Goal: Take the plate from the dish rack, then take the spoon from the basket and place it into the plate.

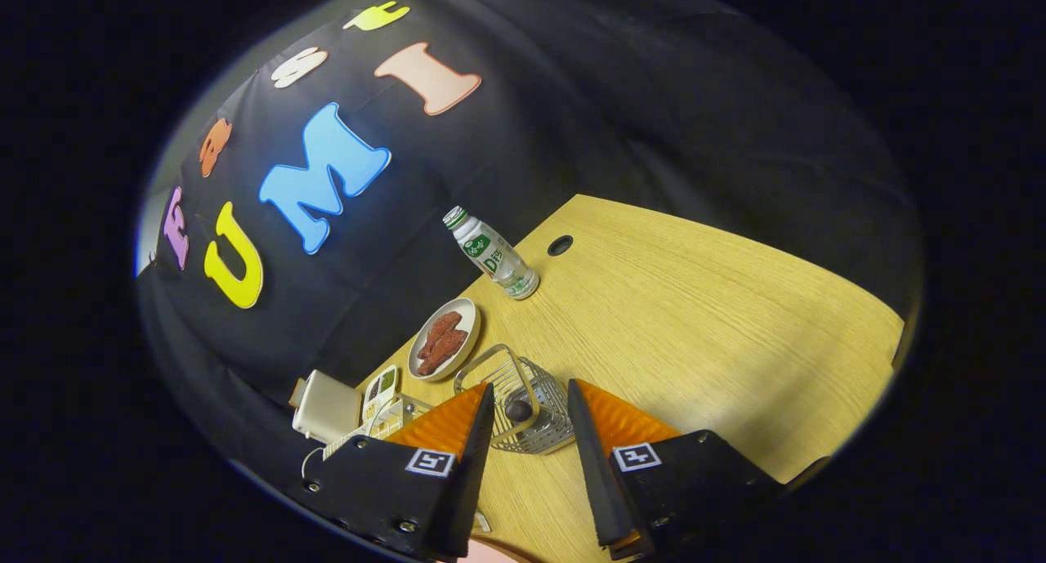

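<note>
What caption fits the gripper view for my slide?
Open hand-held gripper poised over the wire basket on the wooden table.

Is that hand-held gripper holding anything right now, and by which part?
Nothing is held. The hand-held gripper is open, its fingers apart over the round silver wire basket on the light wooden table, touching nothing.

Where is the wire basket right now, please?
The wire basket stands on the table between the open tongs, beside the plate of sausages.

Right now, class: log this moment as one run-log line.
gripper: open, empty | silver wire basket: between fingers, dark spoon handle inside | white oval plate of reddish food: beyond basket | stage: reaching for spoon
</note>
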A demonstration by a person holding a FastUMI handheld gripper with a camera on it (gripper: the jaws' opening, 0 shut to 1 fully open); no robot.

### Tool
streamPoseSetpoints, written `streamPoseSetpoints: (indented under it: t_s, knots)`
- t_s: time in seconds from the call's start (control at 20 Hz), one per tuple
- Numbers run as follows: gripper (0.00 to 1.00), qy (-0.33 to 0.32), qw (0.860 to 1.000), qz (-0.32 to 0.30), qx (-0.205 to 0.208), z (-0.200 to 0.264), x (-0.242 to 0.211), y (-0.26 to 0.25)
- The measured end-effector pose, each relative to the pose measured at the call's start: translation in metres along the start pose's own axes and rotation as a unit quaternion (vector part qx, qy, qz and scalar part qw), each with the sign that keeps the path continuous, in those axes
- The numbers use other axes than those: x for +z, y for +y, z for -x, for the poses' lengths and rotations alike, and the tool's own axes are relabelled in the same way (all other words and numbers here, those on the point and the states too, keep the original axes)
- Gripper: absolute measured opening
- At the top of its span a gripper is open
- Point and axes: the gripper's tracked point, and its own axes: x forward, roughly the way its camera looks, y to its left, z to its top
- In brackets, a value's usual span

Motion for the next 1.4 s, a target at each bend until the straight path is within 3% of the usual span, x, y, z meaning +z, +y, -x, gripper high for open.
streamPoseSetpoints:
  t_s: [0.05, 0.15, 0.25, 0.6, 0.8, 0.85, 1.15, 1.4]
  knots:
    - [0.37, 0.0, 1.0, -0.008, 0.002, -0.004, -0.003, 0.0]
    - [0.34, -0.009, 1.0, -0.019, 0.002, -0.016, -0.003, -0.002]
    - [0.13, -0.007, 1.0, -0.025, 0.004, -0.015, 0.004, 0.005]
    - [0.14, -0.002, 1.0, 0.007, 0.016, -0.022, 0.022, 0.018]
    - [0.13, -0.014, 0.999, 0.046, -0.01, -0.003, 0.044, 0.02]
    - [0.01, -0.011, 0.999, 0.053, -0.008, -0.007, 0.05, 0.024]
    - [0.0, -0.017, 0.996, 0.08, 0.034, 0.026, 0.072, 0.058]
    - [0.01, 0.002, 0.985, 0.148, 0.088, 0.075, 0.055, 0.109]
